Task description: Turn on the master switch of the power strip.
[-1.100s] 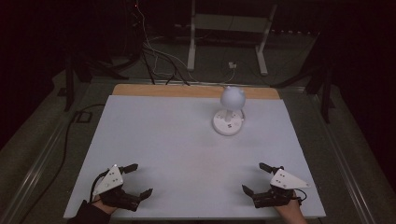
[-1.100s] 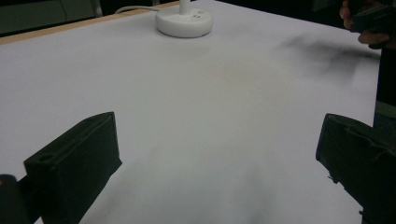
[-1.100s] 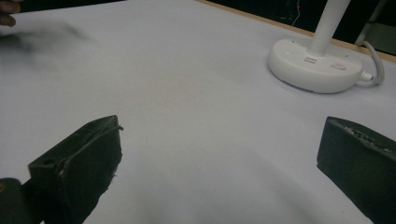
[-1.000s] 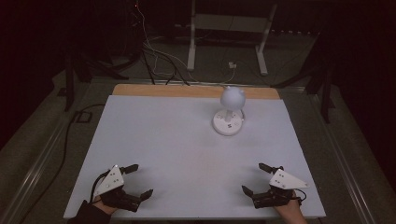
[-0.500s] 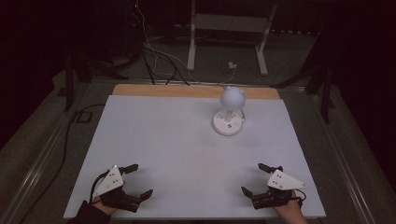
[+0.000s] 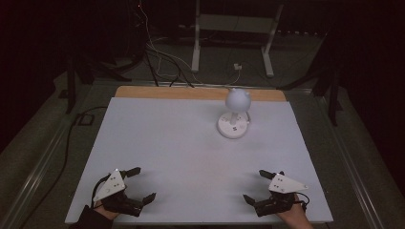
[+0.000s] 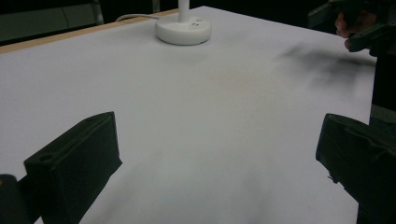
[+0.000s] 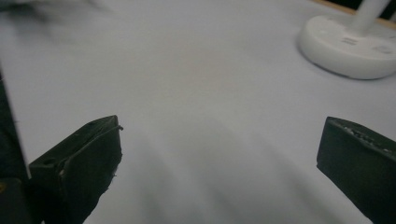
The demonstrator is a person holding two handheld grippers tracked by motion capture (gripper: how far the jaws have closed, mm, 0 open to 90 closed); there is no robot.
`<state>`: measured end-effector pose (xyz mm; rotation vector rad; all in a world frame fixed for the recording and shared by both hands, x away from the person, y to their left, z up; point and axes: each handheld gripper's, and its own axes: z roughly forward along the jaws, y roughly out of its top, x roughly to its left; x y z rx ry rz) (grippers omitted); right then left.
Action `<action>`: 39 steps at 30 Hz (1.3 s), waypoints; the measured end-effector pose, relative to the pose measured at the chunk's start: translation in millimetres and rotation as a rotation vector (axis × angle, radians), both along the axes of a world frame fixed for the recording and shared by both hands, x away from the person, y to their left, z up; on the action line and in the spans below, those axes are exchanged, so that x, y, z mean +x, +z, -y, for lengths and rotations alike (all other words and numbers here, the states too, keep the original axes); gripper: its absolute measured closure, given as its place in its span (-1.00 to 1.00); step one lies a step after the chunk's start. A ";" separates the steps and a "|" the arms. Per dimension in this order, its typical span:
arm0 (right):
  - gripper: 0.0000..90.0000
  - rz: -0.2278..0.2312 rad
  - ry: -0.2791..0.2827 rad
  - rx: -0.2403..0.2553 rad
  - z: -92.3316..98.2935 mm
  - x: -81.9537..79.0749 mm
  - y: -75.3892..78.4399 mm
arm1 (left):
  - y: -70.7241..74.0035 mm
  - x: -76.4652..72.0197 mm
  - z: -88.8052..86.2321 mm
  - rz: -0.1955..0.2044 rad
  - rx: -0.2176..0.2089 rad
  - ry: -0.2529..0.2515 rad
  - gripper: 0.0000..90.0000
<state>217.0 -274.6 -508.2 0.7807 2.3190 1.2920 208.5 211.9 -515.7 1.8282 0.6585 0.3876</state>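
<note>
A white desk lamp [image 6: 234,114] with a round base and a globe head stands at the back right of the white table [image 6: 172,143]. Its base [image 7: 183,31] appears far ahead in the left gripper view, and the same base [image 8: 349,43] lies at the upper right in the right gripper view. My left gripper [image 6: 143,183] rests open at the front left corner, nothing between its jaws. My right gripper [image 6: 255,186] rests open at the front right, also holding nothing. The other hand and its gripper [image 7: 359,25] appear at the top right of the left gripper view.
A wooden strip [image 6: 196,93] edges the table's far side. Cables [image 6: 157,57] and a white metal stand [image 6: 234,28] lie on the dark floor beyond. A black cable [image 6: 67,143] trails down the left side of the table.
</note>
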 end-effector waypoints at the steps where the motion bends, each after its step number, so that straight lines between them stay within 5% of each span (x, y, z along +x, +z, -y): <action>1: -1.00 -0.010 0.008 0.002 -0.8 0.1 0.5 | 0.2 0.0 -0.1 0.000 -0.003 -0.001 -1.00; 10: -1.00 -0.032 0.051 0.034 -5.7 -2.6 7.5 | 0.1 0.0 -1.0 0.000 -0.004 0.000 -1.00; 21: -1.00 -0.029 0.071 0.003 -13.1 -3.9 20.6 | 0.6 -0.5 -0.9 0.003 -0.011 0.001 -1.00; 39: -1.00 -0.019 0.069 0.056 -10.3 11.4 49.9 | 0.7 -0.3 -1.7 -0.001 -0.015 0.002 -1.00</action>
